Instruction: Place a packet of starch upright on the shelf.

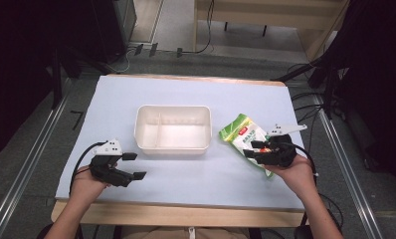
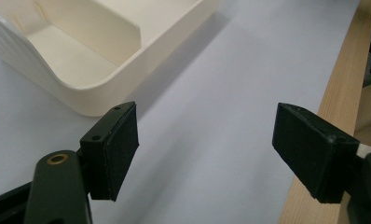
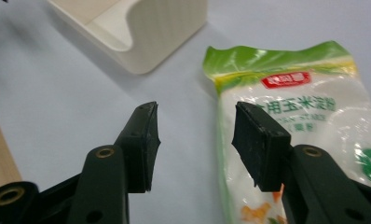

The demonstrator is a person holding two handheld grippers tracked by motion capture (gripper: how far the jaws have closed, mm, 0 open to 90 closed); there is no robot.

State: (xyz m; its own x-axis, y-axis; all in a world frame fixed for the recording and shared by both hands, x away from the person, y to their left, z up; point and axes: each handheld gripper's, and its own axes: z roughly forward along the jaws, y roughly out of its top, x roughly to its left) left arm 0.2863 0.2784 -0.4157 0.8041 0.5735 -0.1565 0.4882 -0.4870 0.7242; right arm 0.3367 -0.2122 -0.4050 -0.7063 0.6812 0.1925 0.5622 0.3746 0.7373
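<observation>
bag: soft plastic pouch, green top edge, white body, red label with white characters, lying flat on the pale table just right of the cream divided tray | right gripper: jaws part open, straddling the bag's near-left edge, nothing clamped | left gripper: jaws wide, empty, near the tray's corner

Glossy, crinkled plastic film on the green-and-white pouch; smooth, matt cream plastic on the divided tray; the bench wears a flat matt pale sheet with bare wood at its edge; rough black pads line the hand-held gripper
</observation>
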